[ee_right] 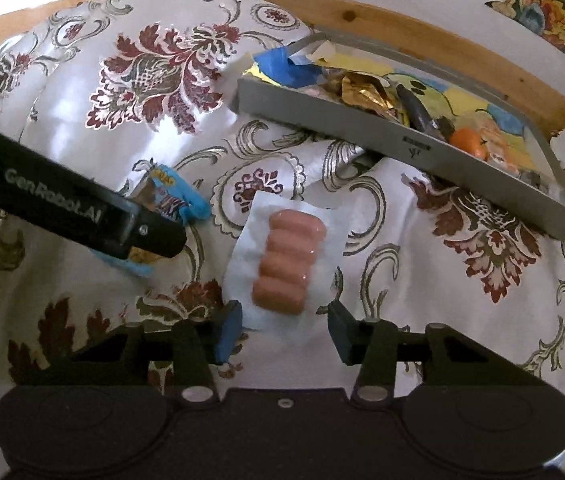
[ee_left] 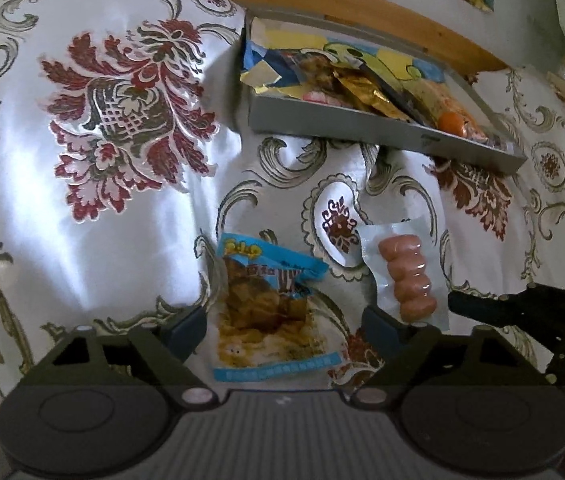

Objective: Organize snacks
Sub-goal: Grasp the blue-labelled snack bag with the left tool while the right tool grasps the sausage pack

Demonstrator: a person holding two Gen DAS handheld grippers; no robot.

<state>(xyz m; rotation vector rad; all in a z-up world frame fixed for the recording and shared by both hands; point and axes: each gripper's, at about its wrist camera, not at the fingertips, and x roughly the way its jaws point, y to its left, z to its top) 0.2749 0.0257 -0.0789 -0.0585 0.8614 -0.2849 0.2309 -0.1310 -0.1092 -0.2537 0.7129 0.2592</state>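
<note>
**Floral cloth, two packets in front of a grey tray**

Floral cloth [ee_left: 94, 216] covers the tabletop. Left gripper [ee_left: 284, 328] has its jaws wide open around the blue snack packet [ee_left: 270, 312]. Right gripper [ee_right: 282, 330] jaws stand wide open around the sausage pack [ee_right: 288, 260], holding nothing. Behind is the grey tray [ee_right: 362, 130], full of snacks.
</note>
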